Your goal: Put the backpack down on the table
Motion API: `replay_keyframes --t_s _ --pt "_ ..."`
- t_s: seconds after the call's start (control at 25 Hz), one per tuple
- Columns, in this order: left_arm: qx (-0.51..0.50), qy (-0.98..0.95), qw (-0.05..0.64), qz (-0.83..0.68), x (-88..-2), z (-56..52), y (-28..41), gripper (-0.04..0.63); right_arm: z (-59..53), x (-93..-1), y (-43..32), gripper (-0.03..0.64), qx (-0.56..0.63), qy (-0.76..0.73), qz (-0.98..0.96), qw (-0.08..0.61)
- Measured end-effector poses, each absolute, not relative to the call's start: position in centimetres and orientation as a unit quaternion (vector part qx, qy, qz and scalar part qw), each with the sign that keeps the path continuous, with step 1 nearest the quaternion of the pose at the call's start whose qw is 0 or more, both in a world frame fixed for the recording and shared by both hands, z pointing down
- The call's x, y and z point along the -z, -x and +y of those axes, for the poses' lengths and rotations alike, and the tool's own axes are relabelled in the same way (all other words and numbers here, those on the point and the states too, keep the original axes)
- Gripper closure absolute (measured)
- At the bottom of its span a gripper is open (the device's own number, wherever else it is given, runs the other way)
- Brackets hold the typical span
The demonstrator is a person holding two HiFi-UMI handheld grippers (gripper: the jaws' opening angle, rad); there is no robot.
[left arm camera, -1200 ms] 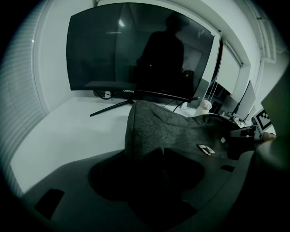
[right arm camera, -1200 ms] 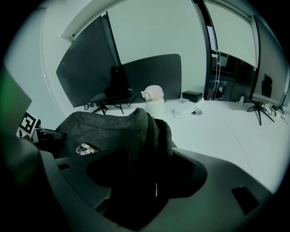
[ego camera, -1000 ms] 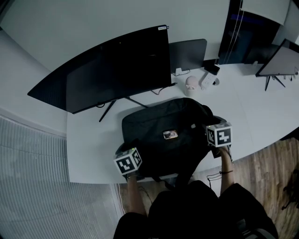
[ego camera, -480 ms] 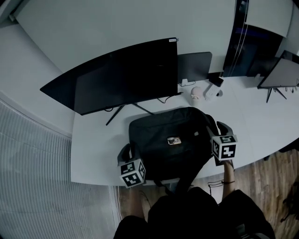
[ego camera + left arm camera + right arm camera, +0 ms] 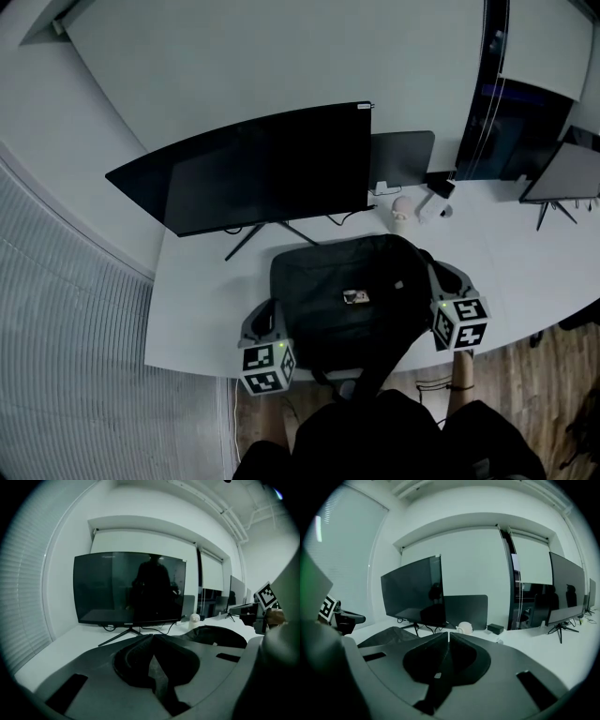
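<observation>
The black backpack (image 5: 347,300) lies flat on the white table (image 5: 202,314), with a small tag on its top and a strap hanging over the front edge. My left gripper (image 5: 261,321) hovers off its left side, apart from it, and my right gripper (image 5: 450,279) off its right side. Both are shut with nothing between the jaws. The left gripper view shows its fingertips (image 5: 152,637) met, with the backpack (image 5: 218,637) off to the right. In the right gripper view the tips (image 5: 448,633) also meet, and the backpack (image 5: 389,637) lies to the left.
A large dark monitor (image 5: 262,169) on a thin stand rises behind the backpack, with a smaller dark panel (image 5: 403,159) to its right. A small white object (image 5: 401,208) and a black box sit near it. Another screen (image 5: 562,173) stands at the far right.
Both grippers have drawn back from the backpack's sides toward the table's front edge and risen. The backpack stays lying on the table.
</observation>
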State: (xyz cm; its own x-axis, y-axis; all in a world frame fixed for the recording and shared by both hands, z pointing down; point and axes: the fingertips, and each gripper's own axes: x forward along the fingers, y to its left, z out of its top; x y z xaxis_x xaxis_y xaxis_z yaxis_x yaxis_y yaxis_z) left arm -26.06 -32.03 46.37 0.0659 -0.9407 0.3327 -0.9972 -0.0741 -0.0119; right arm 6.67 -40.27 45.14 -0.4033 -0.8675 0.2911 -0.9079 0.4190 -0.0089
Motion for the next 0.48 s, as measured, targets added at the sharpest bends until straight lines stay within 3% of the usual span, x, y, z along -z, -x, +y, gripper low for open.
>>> replay_keyframes --t_s 0.48 --pt "-0.081 -0.725 0.06 -0.682 -41.1 -30.1 26.6 0.578 -38.1 -39.5 -6.4 0.603 -0.057 -0.508 -0.859 0.02"
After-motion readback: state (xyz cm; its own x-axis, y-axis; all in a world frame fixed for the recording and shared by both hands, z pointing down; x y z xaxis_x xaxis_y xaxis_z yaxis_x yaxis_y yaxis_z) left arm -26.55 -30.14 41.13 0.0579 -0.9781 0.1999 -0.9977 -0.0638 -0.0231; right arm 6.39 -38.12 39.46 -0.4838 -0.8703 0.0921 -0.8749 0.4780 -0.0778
